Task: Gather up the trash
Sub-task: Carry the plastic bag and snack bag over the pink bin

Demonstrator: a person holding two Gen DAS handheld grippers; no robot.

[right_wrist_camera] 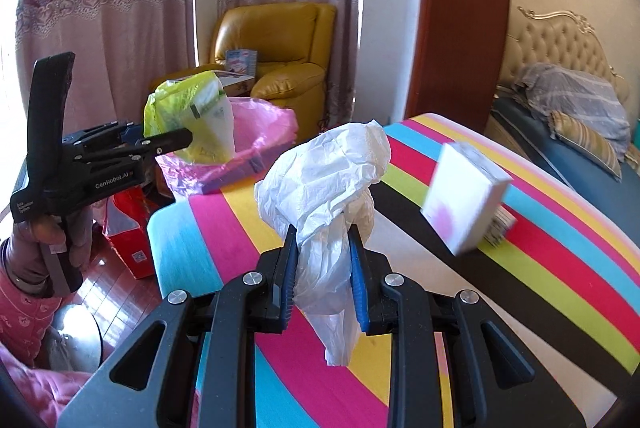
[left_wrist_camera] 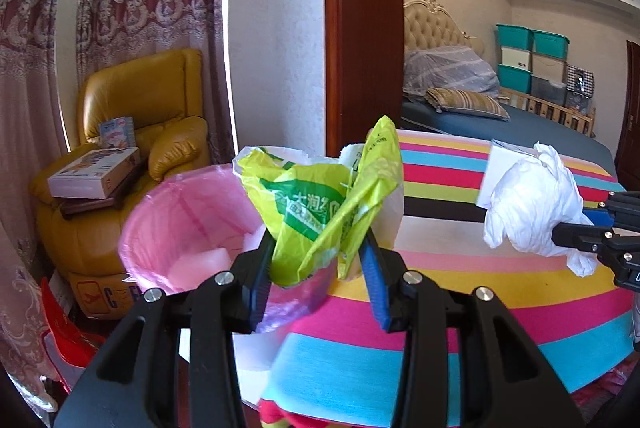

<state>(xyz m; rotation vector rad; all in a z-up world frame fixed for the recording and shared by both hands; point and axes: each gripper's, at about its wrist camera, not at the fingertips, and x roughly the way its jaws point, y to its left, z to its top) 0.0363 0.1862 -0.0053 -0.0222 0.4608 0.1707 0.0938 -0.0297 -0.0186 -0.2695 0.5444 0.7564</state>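
Green bag (left_wrist_camera: 320, 212) in left claw (left_wrist_camera: 318, 268)

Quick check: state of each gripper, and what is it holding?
Left gripper: closed on the crumpled yellow-green plastic bag.
Right gripper: closed on the crumpled white plastic bag.

A white box (right_wrist_camera: 466, 196) and pink-lined bin (right_wrist_camera: 240, 152) sit on the striped table (right_wrist_camera: 560, 268).

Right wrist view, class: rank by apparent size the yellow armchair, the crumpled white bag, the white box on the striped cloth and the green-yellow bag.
1. crumpled white bag, nearest the camera
2. yellow armchair, far off, so only apparently smaller
3. white box and green-yellow bag: alike, unranked
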